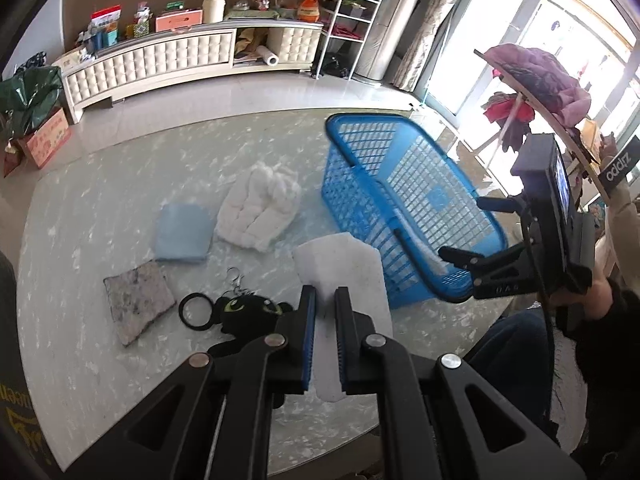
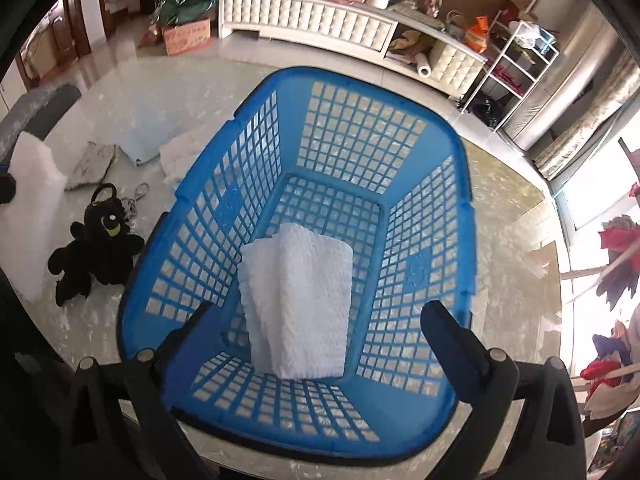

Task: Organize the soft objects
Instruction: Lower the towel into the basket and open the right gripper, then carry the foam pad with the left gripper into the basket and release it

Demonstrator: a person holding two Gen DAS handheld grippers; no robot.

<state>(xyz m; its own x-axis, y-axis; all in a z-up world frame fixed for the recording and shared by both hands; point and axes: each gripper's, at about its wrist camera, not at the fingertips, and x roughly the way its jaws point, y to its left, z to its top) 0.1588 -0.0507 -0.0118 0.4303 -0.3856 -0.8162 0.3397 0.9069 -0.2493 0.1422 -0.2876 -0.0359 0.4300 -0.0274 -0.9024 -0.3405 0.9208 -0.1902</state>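
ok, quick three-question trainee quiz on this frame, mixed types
1. True or false: the blue basket is empty.
2. What does the left gripper hold? A) black plush toy B) white foam sheet C) blue cloth
3. Fill in: the right gripper hangs ____ above the basket.

Key:
1. False; a folded white towel lies inside.
2. B, the white foam sheet.
3. Open, with nothing between its fingers.

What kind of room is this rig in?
Most likely a home living room. A long tufted TV-style cabinet cluttered with household items lines the wall, curtains hang by a bright glass door, and the work happens on a marble-pattern table holding a blue basket.
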